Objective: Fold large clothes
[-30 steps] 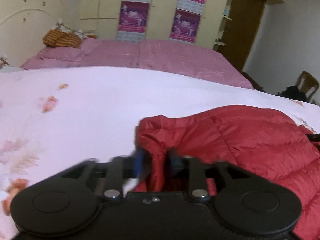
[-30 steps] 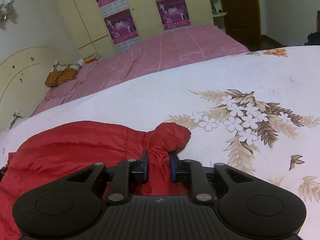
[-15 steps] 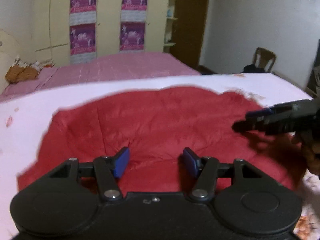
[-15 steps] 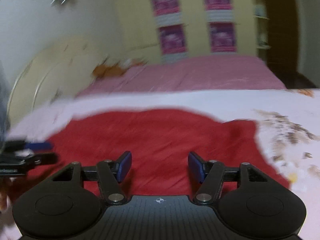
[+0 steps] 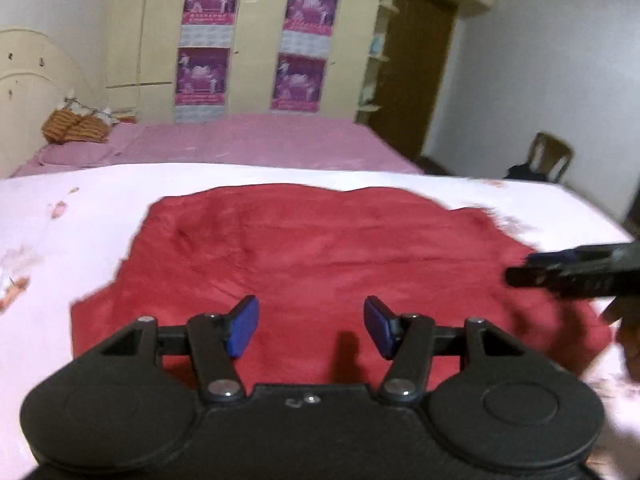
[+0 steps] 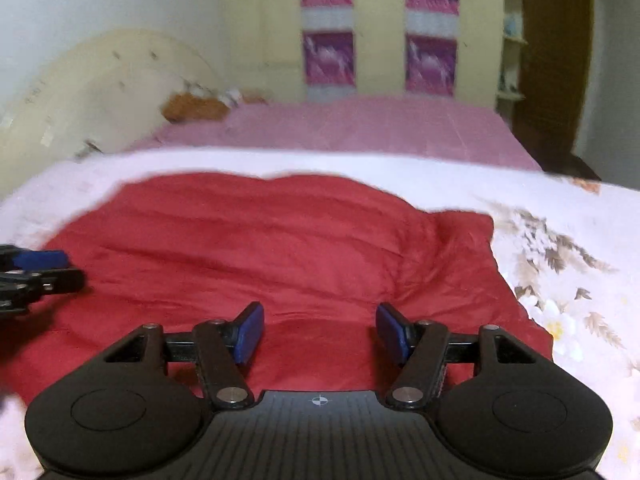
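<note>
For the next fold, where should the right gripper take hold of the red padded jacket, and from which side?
Likely the loose right corner of the red padded jacket, approached from the right over the floral bedsheet. That corner bunches up into a ridge of fabric, while the middle lies flat. The right gripper is open above it.

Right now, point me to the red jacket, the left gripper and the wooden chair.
red jacket (image 5: 320, 248): left wrist view, middle of the spread red fabric.
left gripper (image 5: 311, 326): left wrist view, gap midway between its blue fingers.
wooden chair (image 5: 551, 156): left wrist view, its backrest.
</note>
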{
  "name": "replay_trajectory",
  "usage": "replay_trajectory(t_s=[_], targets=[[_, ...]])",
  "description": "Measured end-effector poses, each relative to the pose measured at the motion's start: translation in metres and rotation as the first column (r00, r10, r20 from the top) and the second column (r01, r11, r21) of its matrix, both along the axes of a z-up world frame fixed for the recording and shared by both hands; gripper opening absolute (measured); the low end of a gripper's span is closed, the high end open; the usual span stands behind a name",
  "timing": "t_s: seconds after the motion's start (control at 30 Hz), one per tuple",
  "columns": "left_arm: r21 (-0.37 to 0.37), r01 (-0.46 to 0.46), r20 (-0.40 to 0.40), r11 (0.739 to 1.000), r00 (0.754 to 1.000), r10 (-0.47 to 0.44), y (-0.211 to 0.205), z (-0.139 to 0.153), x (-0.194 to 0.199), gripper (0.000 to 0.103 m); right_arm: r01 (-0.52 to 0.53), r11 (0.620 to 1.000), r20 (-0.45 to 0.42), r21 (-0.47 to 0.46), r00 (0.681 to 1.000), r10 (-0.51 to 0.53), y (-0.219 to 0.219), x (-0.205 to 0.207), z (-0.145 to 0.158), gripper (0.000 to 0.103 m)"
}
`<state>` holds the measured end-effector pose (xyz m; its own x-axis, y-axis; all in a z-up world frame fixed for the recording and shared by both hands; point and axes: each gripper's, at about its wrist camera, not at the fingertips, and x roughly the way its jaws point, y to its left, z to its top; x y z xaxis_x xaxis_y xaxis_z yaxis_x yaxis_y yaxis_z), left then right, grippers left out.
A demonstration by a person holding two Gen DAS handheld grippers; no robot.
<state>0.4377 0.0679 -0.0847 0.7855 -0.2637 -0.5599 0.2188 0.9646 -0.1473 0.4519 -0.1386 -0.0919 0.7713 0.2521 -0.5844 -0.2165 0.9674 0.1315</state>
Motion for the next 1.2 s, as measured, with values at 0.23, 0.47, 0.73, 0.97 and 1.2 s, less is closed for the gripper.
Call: replay_trajectory(t_s=[0.23, 0.47, 0.73, 0.97, 1.2], targets=[[0.064, -0.002, -0.018, 0.998, 1.0, 0.003, -0.034, -0.024, -0.02, 0.059, -0.106, 0.993, 0.0, -0.05, 0.994, 0.107, 0.045, -0.034, -0.017, 0.062], [0.162, -0.173, -0.011, 0.972, 0.984, 0.177, 0.014, -0.029, -0.031, 0.059, 0.089, 0.984, -0.009, -0.157, 0.996, -0.091, -0.001, -0.034, -0.04, 0.062], [-0.257, -0.407, -0.085, 0.877, 0.913, 0.399, 0.103, -0.016, -0.086, 0.08, 0.406, 0.871, -0.1, 0.277, 0.914, -0.394, -0.116, -0.082, -0.019, 0.085], [-0.553, -0.449, -0.246, 0.702, 0.893, 0.377, 0.106, -0.061, -0.085, 0.071, 0.494, 0.588, -0.302, 0.641, 0.866, -0.399, -0.148, -0.096, -0.065, 0.079], [-0.561, -0.435, -0.275, 0.704, 0.9, 0.338, 0.106, -0.068, -0.021, 0.054, 0.48, 0.626, -0.294, 0.614, 0.876, -0.383, -0.137, -0.04, -0.063, 0.055]])
